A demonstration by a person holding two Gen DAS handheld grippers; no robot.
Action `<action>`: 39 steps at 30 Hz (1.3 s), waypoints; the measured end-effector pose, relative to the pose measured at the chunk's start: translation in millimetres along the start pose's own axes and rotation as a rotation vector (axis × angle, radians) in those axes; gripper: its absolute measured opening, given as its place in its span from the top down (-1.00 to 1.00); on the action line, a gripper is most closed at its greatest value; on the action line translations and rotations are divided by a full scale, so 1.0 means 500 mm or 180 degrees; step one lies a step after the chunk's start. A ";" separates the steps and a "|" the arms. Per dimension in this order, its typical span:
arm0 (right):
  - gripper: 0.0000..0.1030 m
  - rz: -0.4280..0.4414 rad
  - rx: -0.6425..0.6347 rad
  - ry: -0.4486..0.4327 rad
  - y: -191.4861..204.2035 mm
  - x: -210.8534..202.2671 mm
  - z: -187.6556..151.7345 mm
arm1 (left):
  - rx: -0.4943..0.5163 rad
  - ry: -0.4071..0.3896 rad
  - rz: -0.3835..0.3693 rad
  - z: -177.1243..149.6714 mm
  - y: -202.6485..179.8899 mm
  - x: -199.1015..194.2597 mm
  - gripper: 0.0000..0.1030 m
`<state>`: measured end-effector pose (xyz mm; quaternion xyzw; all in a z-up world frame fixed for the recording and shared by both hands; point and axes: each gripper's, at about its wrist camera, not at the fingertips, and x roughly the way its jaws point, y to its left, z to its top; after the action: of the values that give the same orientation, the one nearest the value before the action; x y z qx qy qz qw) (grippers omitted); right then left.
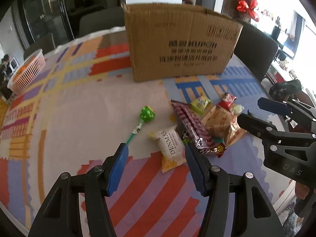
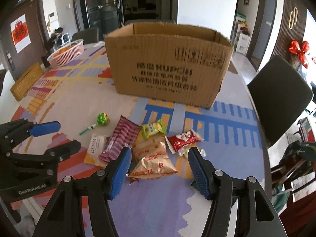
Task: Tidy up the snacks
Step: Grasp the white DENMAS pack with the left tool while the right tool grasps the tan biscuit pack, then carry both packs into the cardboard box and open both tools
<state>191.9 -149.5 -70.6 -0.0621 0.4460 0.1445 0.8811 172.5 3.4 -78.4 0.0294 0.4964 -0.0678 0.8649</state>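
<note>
The left gripper [image 1: 156, 156] hung spread and empty above a white DENMA packet [image 1: 171, 146]. The right gripper [image 2: 159, 159], also spread, hovered over gold packets [image 2: 153, 163]. Snacks lay piled (lollipop [image 1: 146, 115] at ten o'clock); the cardboard box [image 2: 167, 65] stood at twelve.

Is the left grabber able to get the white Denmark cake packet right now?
Probably yes. The left gripper is open, and the white packet lies between its fingers with nothing on top.
</note>
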 end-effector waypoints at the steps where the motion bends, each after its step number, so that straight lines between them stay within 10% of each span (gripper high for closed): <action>1: -0.19 0.0007 0.0001 0.0025 -0.001 0.008 -0.001 | -0.0017 0.0022 -0.0014 0.001 0.000 0.007 -0.15; 29: -0.18 0.0038 -0.0112 0.0420 0.000 0.106 -0.020 | -0.0162 0.0235 -0.0164 0.006 0.001 0.100 -0.01; 39: -0.13 0.0126 -0.0124 0.0443 -0.005 0.113 -0.023 | -0.0159 0.0281 -0.0190 0.003 -0.004 0.110 0.34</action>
<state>215.6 -143.1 -122.8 -0.0803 0.5045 0.1658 0.8435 200.7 -3.4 -125.0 -0.0040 0.5362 -0.0797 0.8403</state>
